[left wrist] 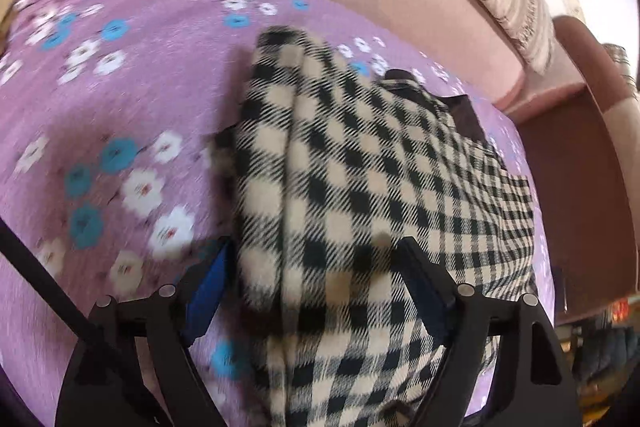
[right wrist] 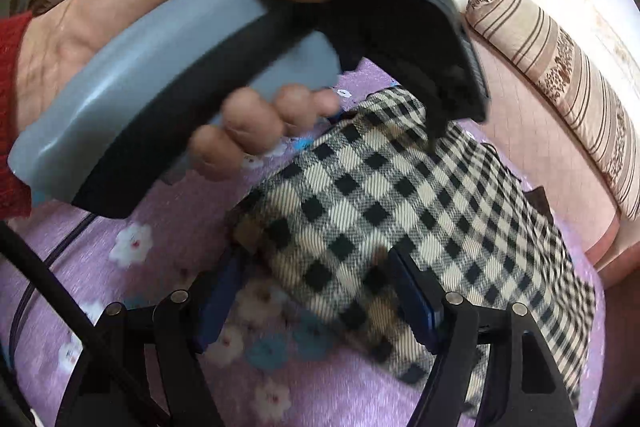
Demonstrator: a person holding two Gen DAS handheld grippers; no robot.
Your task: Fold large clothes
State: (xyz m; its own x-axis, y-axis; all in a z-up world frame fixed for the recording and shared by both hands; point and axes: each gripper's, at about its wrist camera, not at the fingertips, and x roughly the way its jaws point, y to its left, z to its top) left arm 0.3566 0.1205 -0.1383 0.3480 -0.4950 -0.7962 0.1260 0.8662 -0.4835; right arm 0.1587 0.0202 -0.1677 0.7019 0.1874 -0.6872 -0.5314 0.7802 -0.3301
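Behind the left hand (right wrist: 132,27), checked garment (right wrist: 400,211) partly hidden, motion-blurred.

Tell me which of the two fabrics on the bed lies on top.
The black-and-cream checked garment lies on top; the purple bedspread with white and blue flowers is spread flat beneath it.

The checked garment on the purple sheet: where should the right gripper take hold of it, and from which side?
Probably the near folded corner of the checked garment, approached from the bare purple sheet side. That edge lies thick and exposed between the right gripper's open jaws.
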